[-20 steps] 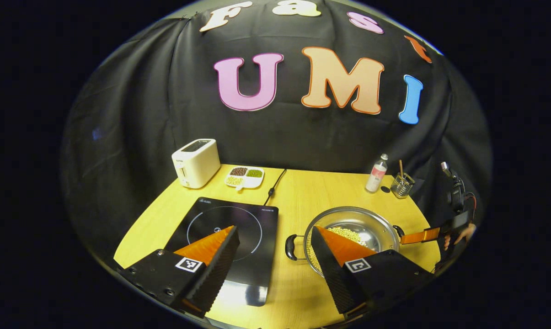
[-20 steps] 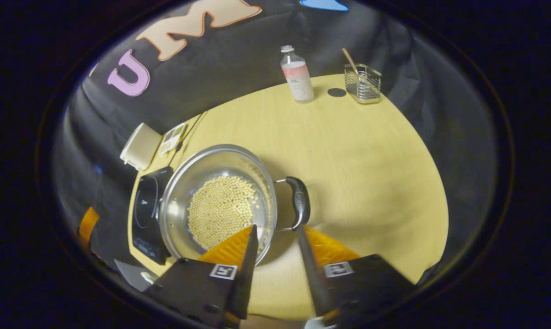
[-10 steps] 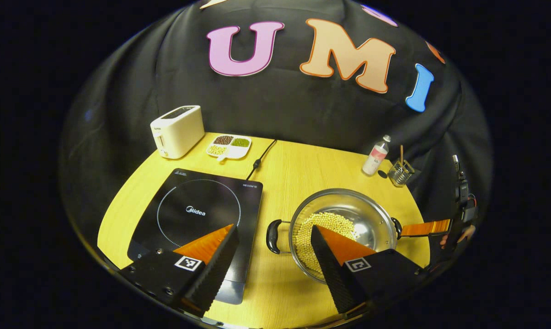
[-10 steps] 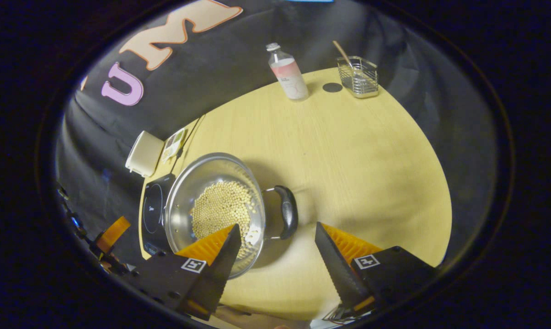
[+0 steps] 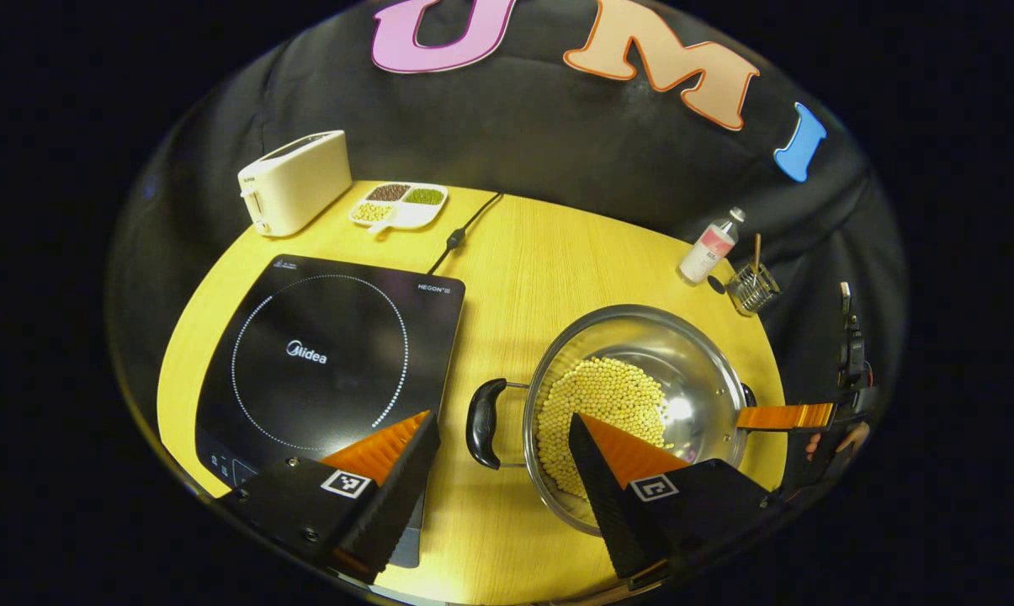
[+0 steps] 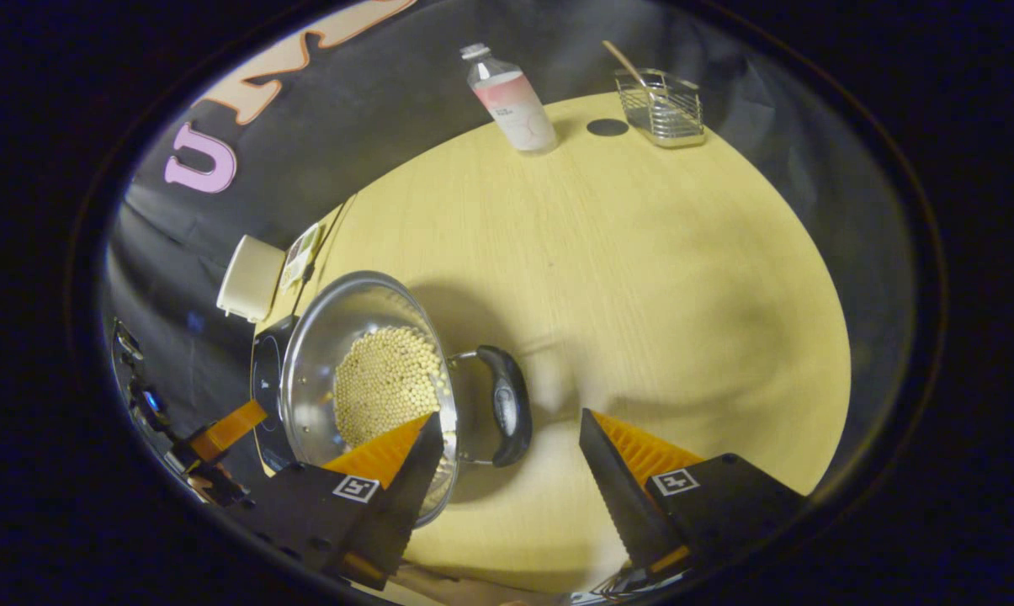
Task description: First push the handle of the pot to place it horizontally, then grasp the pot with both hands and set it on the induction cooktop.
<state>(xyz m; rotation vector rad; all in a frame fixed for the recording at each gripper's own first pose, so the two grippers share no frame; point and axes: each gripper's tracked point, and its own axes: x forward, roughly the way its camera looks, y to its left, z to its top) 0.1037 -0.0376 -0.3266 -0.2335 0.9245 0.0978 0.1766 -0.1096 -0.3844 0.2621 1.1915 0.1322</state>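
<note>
Writing: my left gripper view shows a brand word at the middle of the induction cooktop (image 5: pixel 326 353) ring and a second small word at its far right corner; the rig line bars reading labels, so I leave both unspoken. The bottle (image 6: pixel 513 99) carries a pink label, its print too small to tell.
Markers: each of my 4 fingers bears 1 square black-and-white tag.
Left tongs (image 5: pixel 498 459): spread wide, holding nothing, above the surface (image 5: pixel 523 252); the pot's near handle (image 5: pixel 482 422) lies between the fingers, untouched.
Right tongs (image 6: pixel 507 454): spread wide, holding nothing; the pot's other handle (image 6: pixel 507 404) sits between the fingers, apart from both.
Pot (image 5: pixel 633 404): steel, on the surface just right of the cooktop, not on it, with pale round beans (image 5: pixel 603 408) inside.
Hidden: my left tongs' right finger covers the pot's near rim; the cooktop's front edge lies under the other finger.
Hard to make out: in the right gripper view the cooktop is a sliver behind the pot.
Far edge: toaster (image 5: pixel 292 181), divided dish (image 5: pixel 399 204) of 3 bean kinds, wire holder (image 5: pixel 752 286) with a stick in it.
</note>
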